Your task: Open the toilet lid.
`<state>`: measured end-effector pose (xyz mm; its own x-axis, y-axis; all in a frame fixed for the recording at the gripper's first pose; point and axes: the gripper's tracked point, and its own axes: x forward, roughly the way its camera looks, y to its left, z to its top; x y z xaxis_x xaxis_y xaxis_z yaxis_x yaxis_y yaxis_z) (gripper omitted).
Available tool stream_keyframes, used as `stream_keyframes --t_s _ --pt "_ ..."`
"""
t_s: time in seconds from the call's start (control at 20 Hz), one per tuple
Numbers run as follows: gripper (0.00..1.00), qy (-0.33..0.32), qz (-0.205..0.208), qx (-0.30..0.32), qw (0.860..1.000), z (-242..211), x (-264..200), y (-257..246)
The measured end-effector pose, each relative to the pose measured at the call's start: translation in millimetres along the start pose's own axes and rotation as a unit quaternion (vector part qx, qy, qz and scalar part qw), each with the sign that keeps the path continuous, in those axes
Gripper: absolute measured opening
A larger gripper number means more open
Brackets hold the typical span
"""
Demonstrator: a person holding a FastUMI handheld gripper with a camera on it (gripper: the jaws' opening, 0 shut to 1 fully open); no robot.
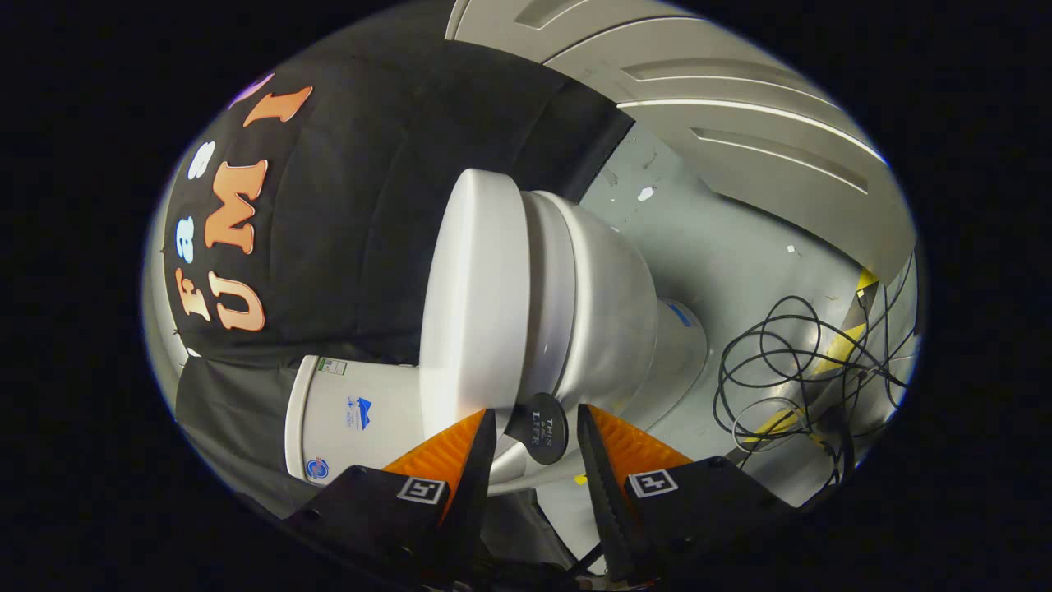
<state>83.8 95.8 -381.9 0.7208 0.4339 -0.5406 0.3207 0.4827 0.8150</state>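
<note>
Grey floor (723, 255), loose cables (789, 370) | toilet lid (477, 304) down, front edge just ahead of claw (536, 427) | fingers part-open, black round tab (538, 427) between, grip unconfirmed.

The gripper (536, 423) stood open, its fingers (483, 440) set either side of a round black tab (538, 427) at the front edge of the toilet lid (477, 296), neither finger visibly pressing it. The lid lay closed on the white bowl (600, 312). Beside the lid stood the tank (353, 415). Beyond the bowl, black cables (789, 370) coiled on the grey floor (707, 255).
</note>
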Motion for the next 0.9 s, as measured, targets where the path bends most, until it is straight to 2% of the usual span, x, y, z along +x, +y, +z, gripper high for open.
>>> stream_keyframes --t_s 0.05,0.15,0.45,0.5,0.6,0.65,0.75,0.9 --pt "0.65 -0.003 -0.006 -0.001 1.0 1.5 1.1 -0.7" --pt "0.39 -0.018 -0.002 0.006 1.0 7.6 1.9 1.3" --pt "0.23 -0.031 -0.006 0.026 0.999 11.9 14.8 2.0" --pt "0.18 -0.028 -0.002 0.029 0.999 8.7 2.0 2.5" --pt "0.16 -0.03 0.006 0.042 0.999 10.6 9.4 1.9" --pt "0.1 -0.026 0.011 0.052 0.998 9.9 -0.5 1.8" --pt "0.08 -0.015 0.021 0.084 0.996 16.0 -2.5 -0.3" --pt "0.08 0.001 0.032 0.08 0.996 11.5 1.2 -3.2"
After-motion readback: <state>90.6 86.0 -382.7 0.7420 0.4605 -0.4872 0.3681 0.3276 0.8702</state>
